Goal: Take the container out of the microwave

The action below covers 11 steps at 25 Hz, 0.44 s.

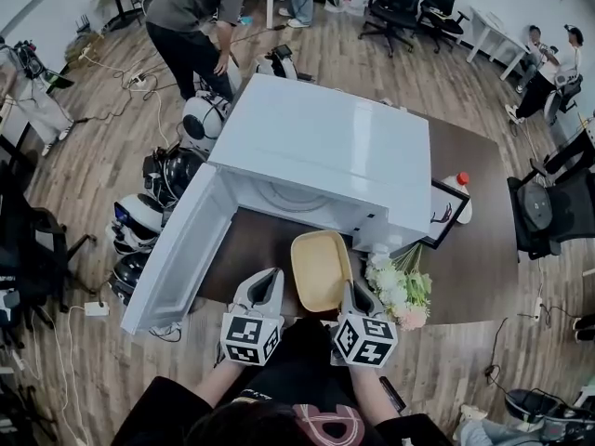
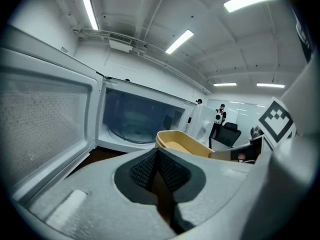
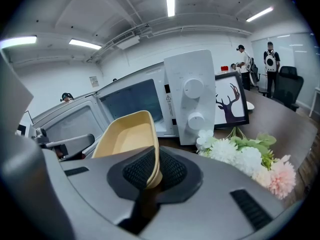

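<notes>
Wood-floored open office; a dark table (image 1: 469,249) carries a white microwave (image 1: 325,147) whose door (image 1: 177,258) stands swung wide to the left. The tan container (image 1: 319,268) is outside the cavity, just in front of its mouth, above the bare strip of table at the person's edge. Its long axis runs from the person toward the oven. The right gripper (image 1: 350,293) is clamped on the near right stretch of the container's rim, one pad inside the wall and one outside. The left gripper (image 1: 270,282), jaws together and empty, sits just beside the container's left flank, apart from it. Free room lies left and toward the person. A bunch of flowers (image 1: 402,291) crowds the right gripper's outer side, and the control panel (image 3: 192,96) rises ahead on the right. Removal appears nearly complete; what is left is to set the container down.
</notes>
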{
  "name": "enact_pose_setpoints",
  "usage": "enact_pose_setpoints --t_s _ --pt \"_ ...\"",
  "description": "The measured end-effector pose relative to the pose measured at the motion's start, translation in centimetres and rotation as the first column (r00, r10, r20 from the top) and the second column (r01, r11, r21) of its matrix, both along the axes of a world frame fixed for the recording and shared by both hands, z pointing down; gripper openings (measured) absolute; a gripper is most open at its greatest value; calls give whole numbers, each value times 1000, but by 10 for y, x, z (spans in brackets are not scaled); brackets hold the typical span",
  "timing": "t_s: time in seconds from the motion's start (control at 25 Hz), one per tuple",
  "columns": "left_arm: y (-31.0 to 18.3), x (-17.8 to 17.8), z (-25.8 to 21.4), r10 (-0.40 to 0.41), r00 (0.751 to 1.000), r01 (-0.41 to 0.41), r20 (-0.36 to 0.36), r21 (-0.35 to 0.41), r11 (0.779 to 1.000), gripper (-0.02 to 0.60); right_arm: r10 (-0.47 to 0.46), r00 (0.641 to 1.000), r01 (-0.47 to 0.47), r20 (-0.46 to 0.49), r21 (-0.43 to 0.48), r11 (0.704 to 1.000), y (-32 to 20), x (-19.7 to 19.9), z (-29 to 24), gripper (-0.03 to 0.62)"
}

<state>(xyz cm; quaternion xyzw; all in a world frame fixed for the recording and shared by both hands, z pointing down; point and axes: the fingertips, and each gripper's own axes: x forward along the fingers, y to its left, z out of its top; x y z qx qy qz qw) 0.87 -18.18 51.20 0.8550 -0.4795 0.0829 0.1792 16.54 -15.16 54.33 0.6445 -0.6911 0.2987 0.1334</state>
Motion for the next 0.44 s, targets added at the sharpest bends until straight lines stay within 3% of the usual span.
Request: enact_pose_setpoints --t_s 0.44 --pt "-7 6 2 4 1000 -4 -2 2 1000 9 -1 1000 1 -8 -2 1000 -10 3 3 31"
